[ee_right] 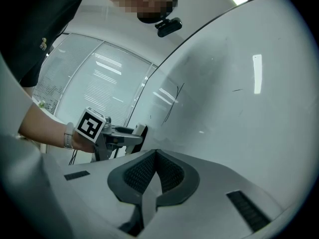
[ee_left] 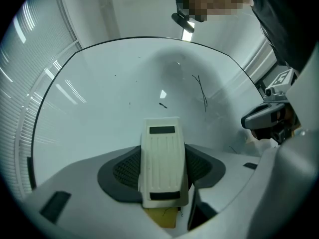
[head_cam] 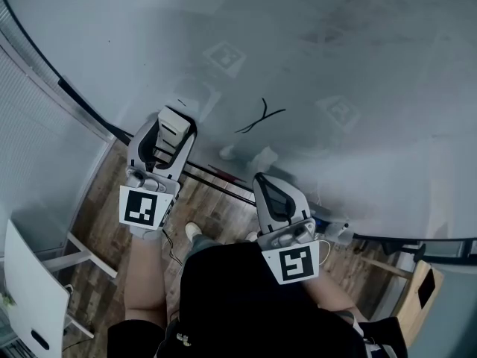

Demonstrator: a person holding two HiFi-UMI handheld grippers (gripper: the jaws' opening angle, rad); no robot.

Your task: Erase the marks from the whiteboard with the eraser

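Note:
The whiteboard stands in front of me, with black pen strokes near its lower middle. My left gripper is shut on a cream ribbed eraser, held just short of the board, left of the strokes. In the left gripper view the eraser stands upright between the jaws; the strokes lie up and to the right, with a small dash closer. My right gripper hangs lower right, below the strokes. Its jaws are shut with nothing between them. The strokes show there too.
A black rail runs along the board's lower edge, above wooden flooring. A white chair or table stands at the lower left and a wooden box at the lower right. Blinds cover the left wall.

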